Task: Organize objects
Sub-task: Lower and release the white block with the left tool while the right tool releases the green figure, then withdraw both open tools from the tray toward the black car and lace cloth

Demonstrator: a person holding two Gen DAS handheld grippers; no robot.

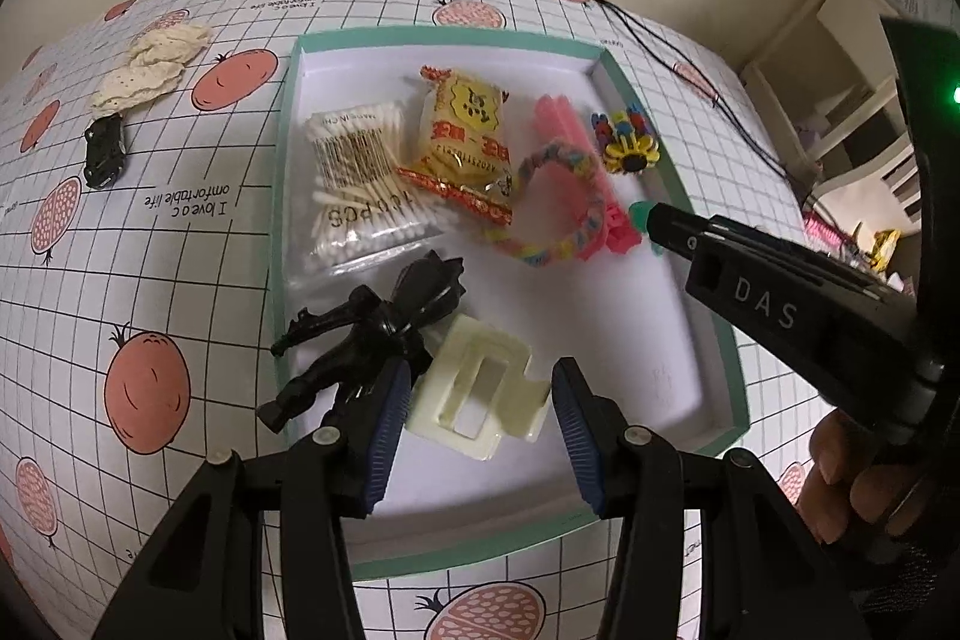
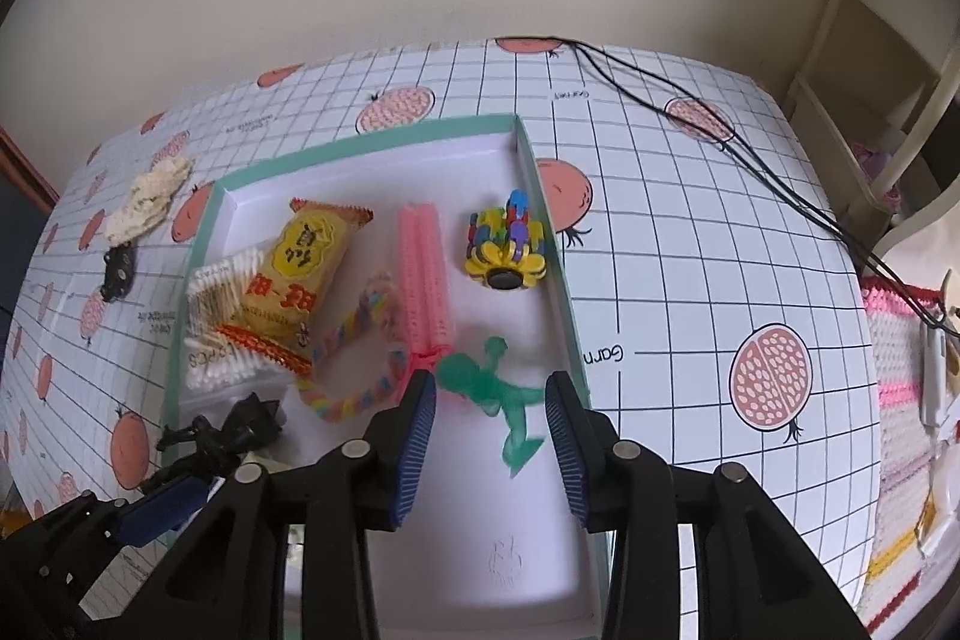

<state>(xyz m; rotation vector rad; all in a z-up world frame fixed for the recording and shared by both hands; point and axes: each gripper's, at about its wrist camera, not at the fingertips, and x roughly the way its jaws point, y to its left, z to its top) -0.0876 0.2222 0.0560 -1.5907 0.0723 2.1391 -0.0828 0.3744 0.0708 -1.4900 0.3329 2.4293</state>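
Green translucent figure (image 2: pixel 489 388) lying in tray (image 2: pixel 543 196), between spread right claw (image 2: pixel 489 409) fingers. Left claw (image 1: pixel 477 403) spread over cream clip (image 1: pixel 480 397).

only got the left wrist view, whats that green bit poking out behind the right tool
Observer: It is a green toy figure, lying flat on the floor of the tray.
Operator: is the right tool gripping it
Observer: No. The right tool is open, and the figure lies between its two fingers, not clamped.
Operator: any room on the wall side
Observer: Very little. The tool's right-hand finger sits close beside the tray's right wall.
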